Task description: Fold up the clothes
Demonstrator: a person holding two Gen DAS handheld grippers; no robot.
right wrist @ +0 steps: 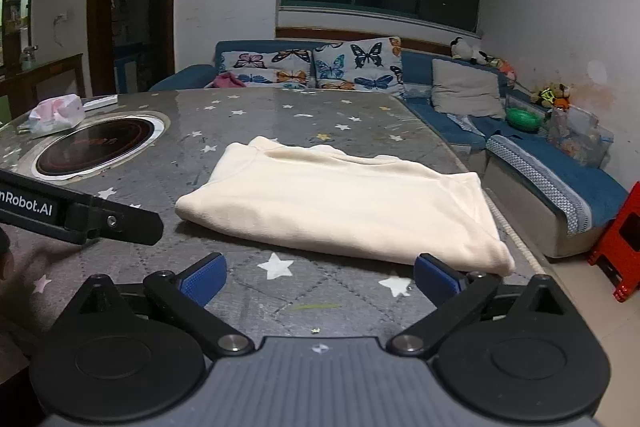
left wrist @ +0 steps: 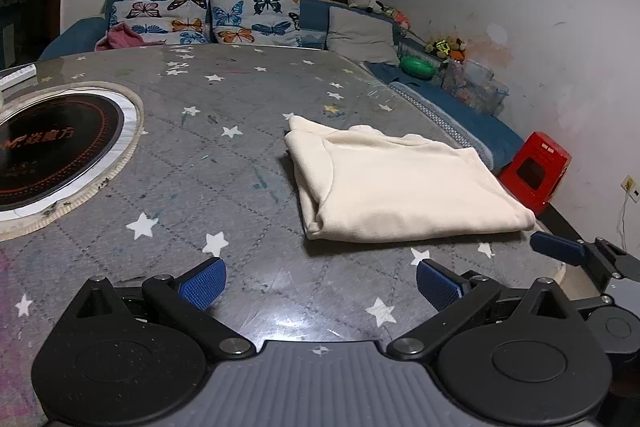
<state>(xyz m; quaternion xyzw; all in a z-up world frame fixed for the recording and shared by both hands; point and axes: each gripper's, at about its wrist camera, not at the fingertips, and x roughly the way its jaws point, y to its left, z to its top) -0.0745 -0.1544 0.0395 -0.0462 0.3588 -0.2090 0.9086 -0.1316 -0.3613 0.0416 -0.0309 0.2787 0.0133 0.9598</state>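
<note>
A cream garment [left wrist: 400,183] lies folded into a thick flat rectangle on the grey star-patterned table [left wrist: 224,163]. In the right wrist view the same garment [right wrist: 344,203] lies just ahead. My left gripper [left wrist: 320,283] is open with its blue pads wide apart, and it stands short of the garment's near edge with nothing between the pads. My right gripper [right wrist: 320,277] is open too, and its right pad sits close to the garment's near right corner without gripping it. One blue finger of the right gripper [left wrist: 558,247] shows at the right edge of the left wrist view.
A round black induction hob [left wrist: 52,155] is set into the table at the left. A blue sofa [right wrist: 448,95] with butterfly cushions runs behind and along the right. A red plastic stool [left wrist: 536,171] stands beyond the table's right edge. A pink and white bag [right wrist: 58,111] lies at the far left.
</note>
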